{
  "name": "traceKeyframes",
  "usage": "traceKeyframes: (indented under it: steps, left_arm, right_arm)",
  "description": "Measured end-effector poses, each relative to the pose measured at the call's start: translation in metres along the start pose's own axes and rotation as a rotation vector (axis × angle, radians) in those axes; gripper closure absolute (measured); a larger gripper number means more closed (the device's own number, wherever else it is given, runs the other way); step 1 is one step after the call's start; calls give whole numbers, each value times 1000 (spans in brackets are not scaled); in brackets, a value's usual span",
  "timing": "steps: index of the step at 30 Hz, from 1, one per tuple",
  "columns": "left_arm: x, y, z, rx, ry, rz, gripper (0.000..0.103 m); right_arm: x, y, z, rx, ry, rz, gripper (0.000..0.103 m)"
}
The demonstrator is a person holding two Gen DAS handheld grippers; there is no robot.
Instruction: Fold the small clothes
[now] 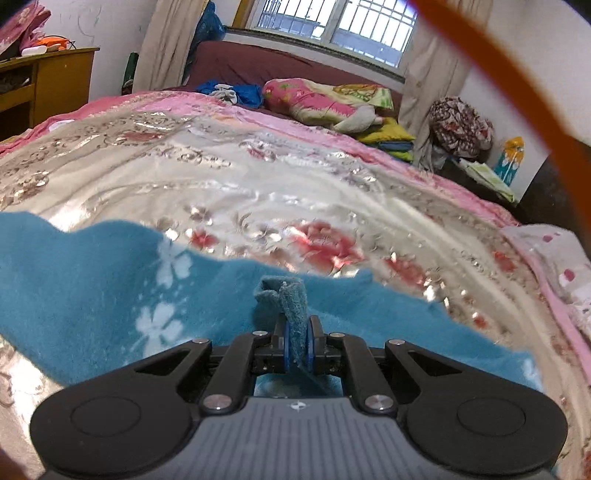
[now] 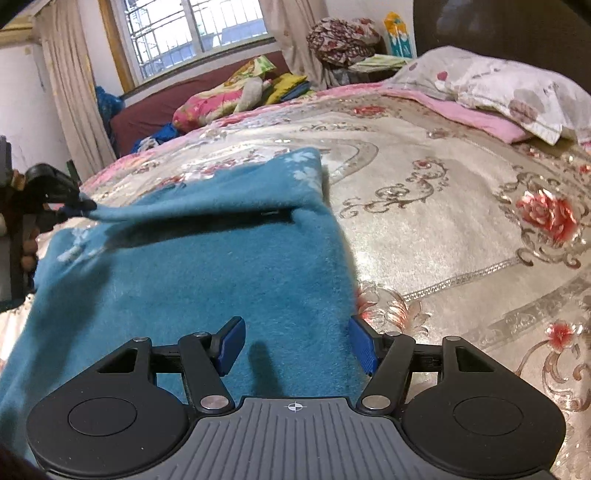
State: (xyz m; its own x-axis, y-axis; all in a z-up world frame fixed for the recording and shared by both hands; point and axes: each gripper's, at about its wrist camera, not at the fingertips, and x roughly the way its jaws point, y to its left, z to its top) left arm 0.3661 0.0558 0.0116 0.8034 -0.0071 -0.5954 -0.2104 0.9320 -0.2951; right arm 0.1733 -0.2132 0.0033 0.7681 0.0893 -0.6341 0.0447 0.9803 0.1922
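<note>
Left wrist view, where the fingers meet on cloth: left gripper [image 1: 297, 341] clamped narrow on a bunched corner of the blue garment [image 1: 110, 295], blue pads pressed against the fold.
Blue garment, left view: spread across the near left of the floral bedspread [image 1: 258, 177], white flower prints on its left part, pinched corner sticking up just past the fingertips.
Far side, left view: pink quilt bundle [image 1: 317, 99] and barred window [image 1: 332, 26] at the far edge of the bed; wooden cabinet [image 1: 48, 77] far left; blurred orange strap [image 1: 517, 85] across the upper right.
Right wrist view: right gripper [image 2: 295, 345] spread wide, nothing between the blue pads, poised above the near right part of the garment [image 2: 207, 280]; left pad over the cloth, right pad at its right edge.
Garment, right view: lying on the bedspread [image 2: 443, 221], far layer lifted off the near layer with a dark gap between, its left corner pulled up and pinched by the other gripper [image 2: 79, 206] at the far left.
Pillow [image 2: 509, 92]: far right on the bed.
</note>
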Motion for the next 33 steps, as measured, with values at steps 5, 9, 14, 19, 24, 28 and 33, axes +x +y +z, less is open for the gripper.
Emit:
traceKeyframes:
  steps: [5,9,14,19,24,28,33]
  left_arm:
    - [4,1,-18,57,10,14,85]
    - [0,15,-18,-16,14,-1,77]
    - [-8,26,-17,-21,-16,40,74]
    - [-17,28,-14,5,-43,69,74]
    - [-29,14,-13,81,-82,46,74]
    - [-28,-5,-16,123,-77,1,74]
    - [-8,-20,-28,173,-8,21,74]
  right_arm:
    - [-1,4,-1,-22,-9,-11,40]
    - [1,2,-1,-20,-3,-13,40]
    - [0,2,-1,-18,-4,-12,40]
    - [-3,2,-1,-13,-11,-9,40]
    - [-4,5,-2,-16,-15,-15,40]
    - [-5,7,-3,-22,-19,-23,40]
    - [-3,7,-4,-27,-12,-36,41]
